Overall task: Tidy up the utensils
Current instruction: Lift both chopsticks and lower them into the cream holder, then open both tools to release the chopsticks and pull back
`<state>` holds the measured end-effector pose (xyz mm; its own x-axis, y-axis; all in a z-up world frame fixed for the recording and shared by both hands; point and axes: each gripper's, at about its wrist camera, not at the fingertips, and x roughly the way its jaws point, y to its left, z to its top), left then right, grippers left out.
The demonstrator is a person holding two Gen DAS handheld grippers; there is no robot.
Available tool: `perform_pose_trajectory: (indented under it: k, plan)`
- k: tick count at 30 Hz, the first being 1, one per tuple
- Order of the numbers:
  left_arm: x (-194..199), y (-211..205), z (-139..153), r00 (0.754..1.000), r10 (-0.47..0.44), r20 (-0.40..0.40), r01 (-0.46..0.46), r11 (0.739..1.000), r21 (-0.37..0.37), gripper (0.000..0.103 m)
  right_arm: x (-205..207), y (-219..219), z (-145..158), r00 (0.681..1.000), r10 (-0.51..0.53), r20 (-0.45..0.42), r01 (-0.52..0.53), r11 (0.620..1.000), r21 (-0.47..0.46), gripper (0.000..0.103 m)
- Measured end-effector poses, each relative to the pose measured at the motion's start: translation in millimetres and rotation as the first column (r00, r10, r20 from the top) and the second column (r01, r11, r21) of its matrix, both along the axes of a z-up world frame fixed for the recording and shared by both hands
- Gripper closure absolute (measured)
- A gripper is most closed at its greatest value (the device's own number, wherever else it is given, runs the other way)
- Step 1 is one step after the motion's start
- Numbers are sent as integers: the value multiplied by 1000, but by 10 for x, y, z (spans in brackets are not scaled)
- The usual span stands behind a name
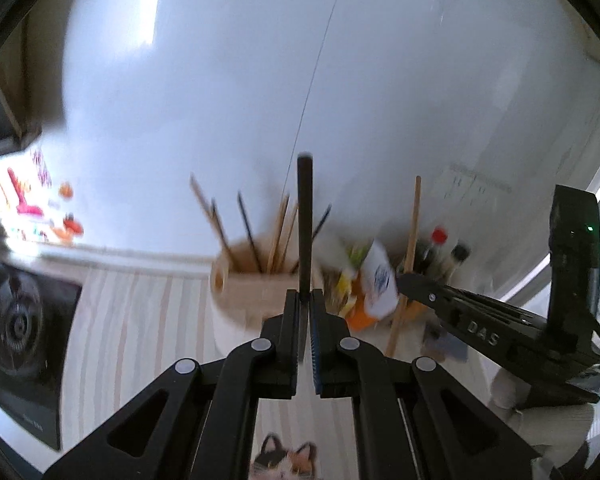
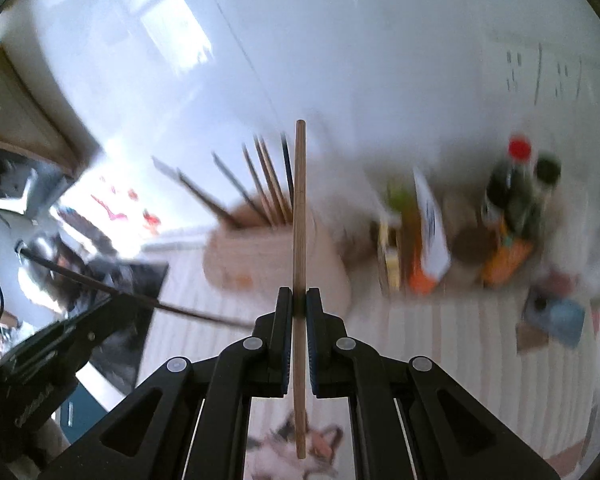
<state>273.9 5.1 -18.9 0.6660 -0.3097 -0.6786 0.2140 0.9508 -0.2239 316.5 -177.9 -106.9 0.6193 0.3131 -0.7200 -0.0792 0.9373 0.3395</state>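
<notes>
My left gripper (image 1: 305, 300) is shut on a black chopstick (image 1: 305, 216) that stands upright between its pads. Beyond it a pale wooden holder (image 1: 256, 292) carries several chopsticks, light and dark. My right gripper (image 2: 299, 300) is shut on a light wooden chopstick (image 2: 300, 208), held upright, its lower end hanging below the pads. The same holder (image 2: 260, 264) sits just behind it. In the left wrist view the right gripper (image 1: 404, 280) enters from the right with its wooden chopstick (image 1: 410, 248). In the right wrist view the left gripper's black chopstick (image 2: 132, 294) crosses at the left.
Sauce bottles (image 2: 516, 192) with red and dark caps, a white carton (image 2: 432, 232) and orange packets crowd the counter to the holder's right. A black gas hob (image 1: 20, 320) lies at the left. A striped mat (image 1: 140, 320) covers the counter, backed by a white wall (image 1: 260, 80).
</notes>
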Motion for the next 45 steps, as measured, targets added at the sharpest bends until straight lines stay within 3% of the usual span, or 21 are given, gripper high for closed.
perform_pose_trajectory:
  k: [4, 11, 17, 24, 37, 41, 42, 44, 45]
  plan:
    - [193, -32, 274, 998, -4, 60, 4, 1000, 8, 101, 240, -22, 346, 995, -33, 99, 32, 999, 13, 96]
    - [539, -35, 398, 995, 6, 103, -10, 999, 37, 101, 742, 26, 602, 975, -83, 204, 77, 996, 35, 96]
    - [869, 32, 173, 998, 30, 60, -34, 997, 70, 101, 1155, 209, 498, 953, -124, 276, 113, 992, 55, 96]
    - [1100, 121, -134, 998, 62, -8, -61, 995, 78, 101, 1388, 485, 204, 923, -116, 368, 121, 993, 9, 96]
    - [1241, 230, -382, 994, 94, -59, -89, 992, 86, 98, 1466, 670, -77, 935, -64, 350, 88, 995, -52, 96]
    - [1145, 284, -356, 986, 157, -55, -150, 981, 120, 95, 1516, 739, -142, 958, -25, 285, 45, 997, -65, 95]
    - [1121, 302, -361, 983, 177, -52, -169, 977, 133, 87, 1501, 745, -140, 962, -15, 274, 34, 997, -65, 94]
    - [1076, 357, -389, 976, 212, -44, -203, 967, 153, 53, 1449, 728, -150, 965, -17, 261, 34, 997, -63, 82]
    - [1042, 395, -408, 972, 233, -34, -225, 961, 161, 27, 1403, 681, -149, 966, -19, 259, 35, 998, -57, 76]
